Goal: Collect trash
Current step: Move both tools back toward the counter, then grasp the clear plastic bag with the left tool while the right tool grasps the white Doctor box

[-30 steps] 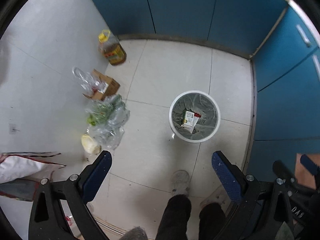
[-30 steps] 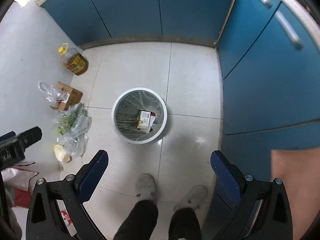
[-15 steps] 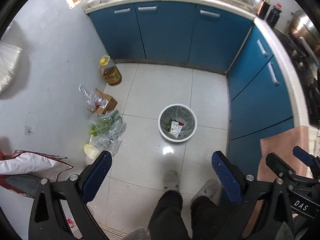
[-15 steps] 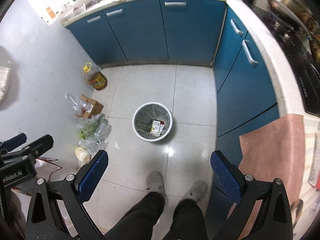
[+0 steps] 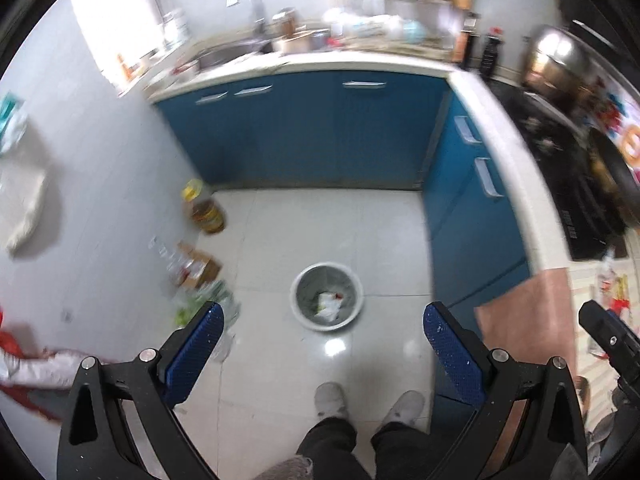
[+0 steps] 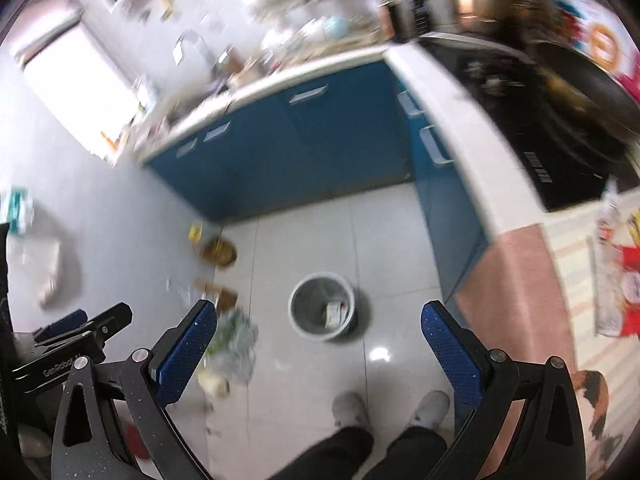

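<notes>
1. The left claw (image 5: 320, 344) is seen with its two blue-padded fingers (image 5: 195, 350) spread wide apart, with nothing held between them.
2. The right claw (image 6: 318, 346) is likewise held with its blue-padded fingers (image 6: 186, 350) wide apart and nothing gripped.
3. A round white waste bin with a clear liner (image 5: 327, 295) is seen standing on the pale tiled floor (image 5: 304, 220), between the fingers of each claw in both views and well below them.
4. Crumpled white trash with a red spot (image 5: 329, 305) is seen lying inside the bin; in the right wrist view the bin (image 6: 322, 306) is shown with a small carton-like piece (image 6: 335, 312) against its right inner wall.
5. Along the left wall a row of things is set on the floor: a yellow-capped plastic bottle of amber oil (image 5: 203, 211), a brown cardboard box (image 5: 199, 266) just beside clear plastic, and a clear plastic bag with green vegetables (image 6: 234, 336) next to the left finger.
6. Blue cabinets with silver handles (image 5: 320, 136) are seen under a white table (image 5: 360, 65) that is crowded with blurred kitchenware.
7. The person's two pale shoes (image 5: 331, 399) and dark trousers are seen at the bottom edge, near the bin.
8. A pink mat (image 6: 516, 292) is laid over the near end of the table at the right.
</notes>
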Tool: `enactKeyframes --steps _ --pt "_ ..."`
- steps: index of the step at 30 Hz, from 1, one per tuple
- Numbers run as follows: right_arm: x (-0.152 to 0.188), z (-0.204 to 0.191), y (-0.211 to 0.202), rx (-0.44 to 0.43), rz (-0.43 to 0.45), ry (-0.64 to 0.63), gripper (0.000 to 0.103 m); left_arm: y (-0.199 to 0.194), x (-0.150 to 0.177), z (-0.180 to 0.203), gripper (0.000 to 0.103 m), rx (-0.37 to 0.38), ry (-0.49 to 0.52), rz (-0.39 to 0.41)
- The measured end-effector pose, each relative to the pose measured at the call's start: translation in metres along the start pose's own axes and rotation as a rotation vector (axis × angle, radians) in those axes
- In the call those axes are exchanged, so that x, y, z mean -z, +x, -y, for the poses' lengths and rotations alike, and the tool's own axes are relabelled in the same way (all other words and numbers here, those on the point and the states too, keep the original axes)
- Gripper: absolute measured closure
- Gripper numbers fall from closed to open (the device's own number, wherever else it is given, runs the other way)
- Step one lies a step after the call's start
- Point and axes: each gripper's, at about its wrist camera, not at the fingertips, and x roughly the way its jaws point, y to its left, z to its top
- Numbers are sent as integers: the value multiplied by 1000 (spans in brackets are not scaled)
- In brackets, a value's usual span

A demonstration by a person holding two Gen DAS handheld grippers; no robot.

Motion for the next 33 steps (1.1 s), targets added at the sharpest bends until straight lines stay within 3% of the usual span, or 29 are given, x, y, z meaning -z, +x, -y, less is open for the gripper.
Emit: enactKeyframes --steps 5,9,17,21,26,27,28,29,30,32,33 --pt "-6 97 -32 100 29 187 0 -3 -32 101 1 83 147 20" --pt "2 205 -61 251 40 391 0 1 -42 182 1 125 293 17" --pt "43 406 -83 567 -36 683 0 48 -31 387 1 239 573 -131" --pt "50 470 -74 631 -105 738 0 76 -23 481 1 255 704 -204" --pt "49 497 -53 632 -152 760 3 126 -10 566 3 260 826 -340" --pt "49 501 -49 627 -156 768 5 135 -7 575 7 255 839 -354" --pt "49 505 -46 623 -161 771 13 141 -5 581 36 251 851 -364" --pt "50 508 -43 621 -167 771 25 149 -3 585 75 241 862 -384" --pt "51 511 -42 622 -172 771 33 155 -1 586 89 238 860 -409" --pt "52 514 -40 636 -185 767 64 155 -4 581 100 269 825 -409" --pt "53 515 -42 633 -176 769 66 151 -5 577 100 272 823 -385"
